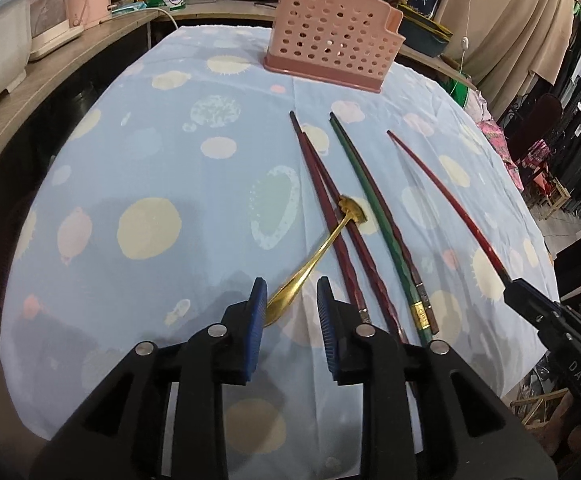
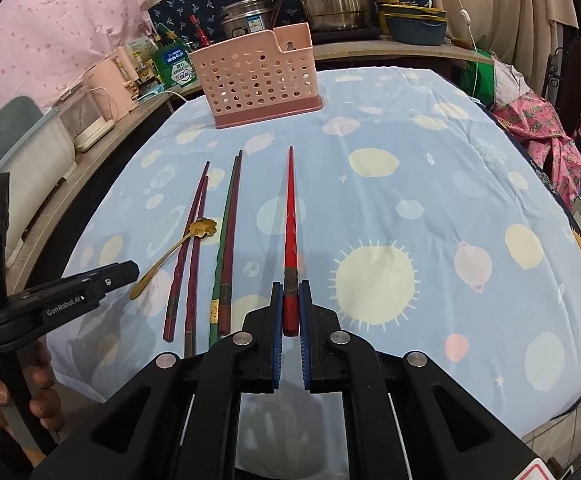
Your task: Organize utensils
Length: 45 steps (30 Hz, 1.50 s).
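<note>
Right wrist view: right hand-held gripper (image 2: 290,308) clamps the red chopstick (image 2: 290,216); left hand-held gripper (image 1: 290,300) gapes over the gold spoon (image 1: 314,256).

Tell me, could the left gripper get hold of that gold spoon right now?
Probably yes. The left gripper is open with the gold metal spoon's bowl end lying right between its fingers, nothing covering it; only its flower-shaped handle end rests across the dark red chopsticks.

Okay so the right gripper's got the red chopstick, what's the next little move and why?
Probably lift the red chopstick and carry it toward the pink holder. The right gripper is already shut on its thick end, its tip points at the holder, and the holder stands upright at the far end of the tablecloth.
</note>
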Tool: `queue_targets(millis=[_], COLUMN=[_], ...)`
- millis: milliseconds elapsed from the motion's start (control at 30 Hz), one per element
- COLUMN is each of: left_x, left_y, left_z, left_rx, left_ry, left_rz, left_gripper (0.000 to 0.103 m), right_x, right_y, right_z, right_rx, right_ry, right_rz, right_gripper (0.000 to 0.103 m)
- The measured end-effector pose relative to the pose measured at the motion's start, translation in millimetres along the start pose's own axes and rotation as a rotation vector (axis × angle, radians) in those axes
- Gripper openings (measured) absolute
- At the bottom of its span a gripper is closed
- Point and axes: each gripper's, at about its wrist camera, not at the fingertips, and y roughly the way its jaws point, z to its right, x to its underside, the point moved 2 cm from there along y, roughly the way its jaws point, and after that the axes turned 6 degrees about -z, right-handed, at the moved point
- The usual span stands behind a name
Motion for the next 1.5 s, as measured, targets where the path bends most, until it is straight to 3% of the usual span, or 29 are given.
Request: queue_targets(millis=[233, 400, 700, 733, 1067, 1200, 1267, 1500], left_x=[1.9, 3.2, -3.3, -5.5, -25.6, -14.2, 0.4, 29.4], left_y=[11.3, 7.8, -38.8, -44.0, -75.0, -60.1, -46.8, -10.5], left_z=[2.7, 7.1, 15.9, 16.5, 22.0, 15.7, 10.4, 1.0], left_rx=[-0.013, 0.019, 0.037, 0.04, 0.066, 0.058, 0.046, 0.099], left_ry=[0.043, 0.063, 0.069, 0.067, 0.061, 0.062, 0.055, 0.005], left_rz=[0.011, -0.003, 0.09, 0.097, 0.155, 0.099, 0.044, -0.122], left_gripper=[0.024, 0.011, 0.009, 0.0, 0.0, 0.006, 0.026, 0.028], right_x=[0.5, 0.9, -2.6, -3.6, -22.1, -23.6, -20.4, -12.6], right_y=[3.7, 5.4, -7.4, -9.9, -40.0, -40.7, -37.8, -28.8], right_z=[0.9, -1.2, -4.0, -4.5, -7.3, -7.2, -7.2, -7.7], right_rx=[-0.001, 0.0, 0.0, -0.001, -0.041, -0.045, -0.045, -0.043], right_ry=[0.005, 0.002, -0.005, -0.005, 0.006, 0.006, 0.007, 0.008], right_rz=[-0.011, -0.018, 0.021, 0.028, 0.114, 0.116, 0.103, 0.07], right_gripper=[0.007, 0.007, 0.007, 0.007, 0.007, 0.007, 0.007, 0.007])
